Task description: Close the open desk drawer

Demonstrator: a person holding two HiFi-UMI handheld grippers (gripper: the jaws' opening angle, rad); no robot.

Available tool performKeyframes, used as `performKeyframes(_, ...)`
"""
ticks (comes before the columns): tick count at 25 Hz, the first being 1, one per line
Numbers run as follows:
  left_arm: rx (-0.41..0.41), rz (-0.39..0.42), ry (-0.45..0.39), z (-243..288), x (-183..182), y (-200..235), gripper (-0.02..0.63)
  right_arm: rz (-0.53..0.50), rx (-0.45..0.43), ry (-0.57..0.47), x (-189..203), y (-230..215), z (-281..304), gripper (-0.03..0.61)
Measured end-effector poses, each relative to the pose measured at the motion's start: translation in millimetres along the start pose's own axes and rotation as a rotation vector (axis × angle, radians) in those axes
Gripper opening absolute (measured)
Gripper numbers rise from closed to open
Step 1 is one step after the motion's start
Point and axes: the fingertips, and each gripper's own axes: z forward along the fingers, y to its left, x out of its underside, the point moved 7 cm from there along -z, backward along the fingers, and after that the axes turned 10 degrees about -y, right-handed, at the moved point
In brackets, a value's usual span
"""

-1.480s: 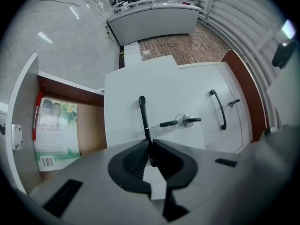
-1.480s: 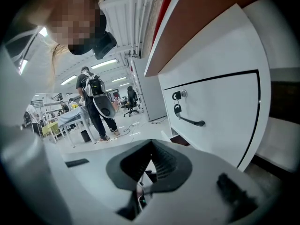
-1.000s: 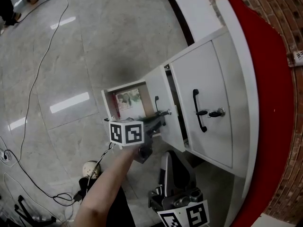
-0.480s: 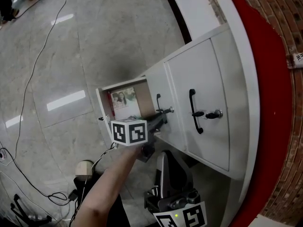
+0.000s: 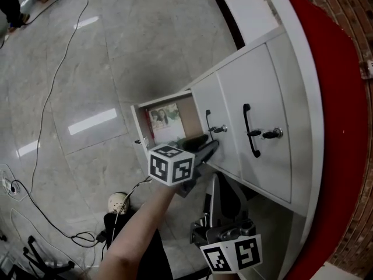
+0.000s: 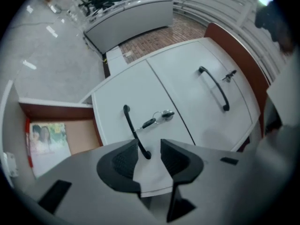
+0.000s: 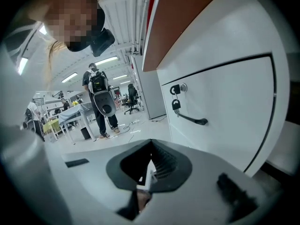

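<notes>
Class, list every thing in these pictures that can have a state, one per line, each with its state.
desk drawer: open, pulled out
booklet: lying flat inside the drawer
left gripper: jaws opening, drawer handle between them, pads not pressing it
right gripper: jaws together
drawer key: in its lock
neighbouring cabinet front: closed, key in its lock

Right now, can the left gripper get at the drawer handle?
Probably yes. The handle's lower end stands between the jaws of the left gripper, which are opening and do not press on it. Nothing lies in the way; the keys hang clear to one side.
</notes>
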Motion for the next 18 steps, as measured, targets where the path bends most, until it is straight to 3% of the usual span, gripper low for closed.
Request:
performKeyframes(3, -0.062, 0.169, -0.064, -34.3, -15.8, -3.0, 0.114, -0.009, 0.002, 0.001, 2.7, 2.2, 5.9, 0.006)
performKeyframes(6, -0.132, 0.319, -0.139, -74.6, -38.9, -7.0, 0.026, -0.020, 0.001, 0.002, 11.0, 9.5, 13.6, 0.006)
performKeyframes(12, -0.173, 0.574, -0.248, -154.0, -82.1, -51.1, 0.012, -0.081, -0.037, 0.074, 44.2, 24.2, 41.2, 0.006)
performKeyframes(15, -0.214, 0.664, -0.294, -187.5, -92.6, -79.0, 0.012, -0.085, -0.062, 0.065, 44.8, 40.4, 45.0, 0.006)
performKeyframes(18, -0.262, 0.678, -0.292, -217.6, -90.4, -93.0, 0.012, -0.072, -0.068, 0.046, 43.8, 57.8, 37.9, 0.006)
